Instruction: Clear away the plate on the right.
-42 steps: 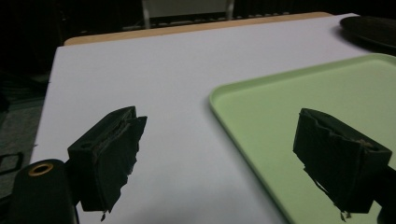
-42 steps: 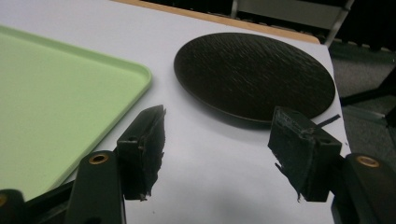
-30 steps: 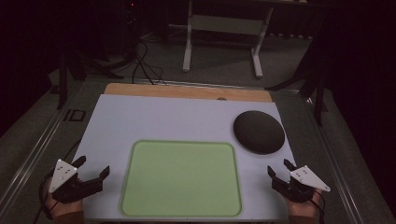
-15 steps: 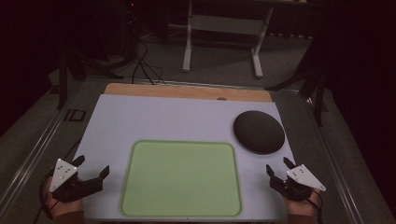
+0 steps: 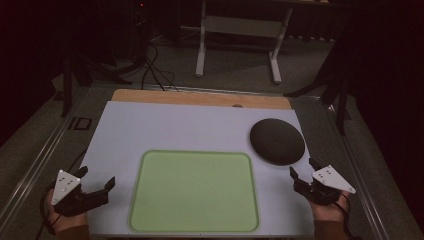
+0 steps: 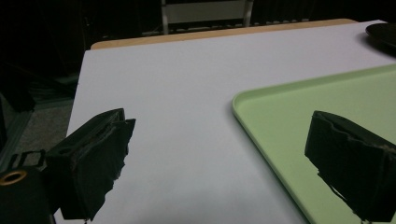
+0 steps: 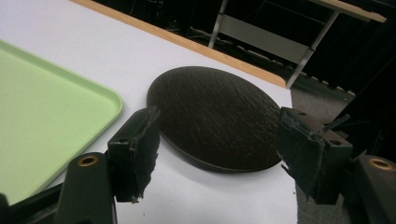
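A light green tray (image 5: 195, 153) lies at the front middle of the white board (image 5: 175, 127). A dark round plate (image 5: 277, 141) rests flat beyond the tray's right far corner. My left gripper (image 5: 96, 176) is open and empty at the board's front left, just left of the tray (image 6: 327, 102). In the left gripper view its jaws (image 6: 219, 140) stand wide apart, one over the board, one over the tray's corner. My right gripper (image 5: 302, 167) is open just short of the plate's near edge. The plate (image 7: 210, 93) shows between its wide-open jaws (image 7: 218, 140), with the tray (image 7: 46, 102) to the left.
A wooden strip (image 5: 200, 98) runs along the board's far edge. Beyond it stand a white table frame (image 5: 235, 45) and floor cables (image 5: 150, 70). Metal rails (image 5: 45, 150) flank the board on both sides. The room around is dark.
My right gripper has edged slightly forward toward the plate. The left gripper has hardly moved. Both have stayed open.
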Available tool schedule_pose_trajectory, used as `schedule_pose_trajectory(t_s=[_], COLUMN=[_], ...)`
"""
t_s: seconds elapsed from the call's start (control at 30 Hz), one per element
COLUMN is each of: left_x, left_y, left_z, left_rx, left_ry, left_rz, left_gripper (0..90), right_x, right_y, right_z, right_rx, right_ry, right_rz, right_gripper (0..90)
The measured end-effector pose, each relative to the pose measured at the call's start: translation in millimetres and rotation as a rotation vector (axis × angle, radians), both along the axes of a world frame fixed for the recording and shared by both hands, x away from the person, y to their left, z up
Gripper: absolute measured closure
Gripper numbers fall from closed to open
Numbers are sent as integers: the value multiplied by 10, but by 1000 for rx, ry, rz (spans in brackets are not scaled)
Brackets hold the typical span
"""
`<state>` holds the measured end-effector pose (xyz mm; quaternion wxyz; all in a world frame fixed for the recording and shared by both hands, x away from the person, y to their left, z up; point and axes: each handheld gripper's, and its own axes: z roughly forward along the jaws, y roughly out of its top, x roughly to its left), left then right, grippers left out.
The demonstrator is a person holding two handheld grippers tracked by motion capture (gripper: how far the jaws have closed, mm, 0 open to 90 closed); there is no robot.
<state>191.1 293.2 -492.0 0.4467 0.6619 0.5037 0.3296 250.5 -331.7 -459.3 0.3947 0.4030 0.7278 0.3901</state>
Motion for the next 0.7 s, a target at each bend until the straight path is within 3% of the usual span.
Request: schedule_pose_trajectory(t_s=[0.33, 0.7], left_x=[10, 12], left_y=[1, -4], left_z=[-9, -11], left_rx=[0, 1], left_ry=[1, 4], left_rz=[4, 2], left_gripper=[56, 56], right_x=[138, 353], right_y=[32, 102], right_z=[64, -28], right_rx=[-71, -137], right_ry=[11, 43], right_rz=[22, 42], right_gripper=[296, 308])
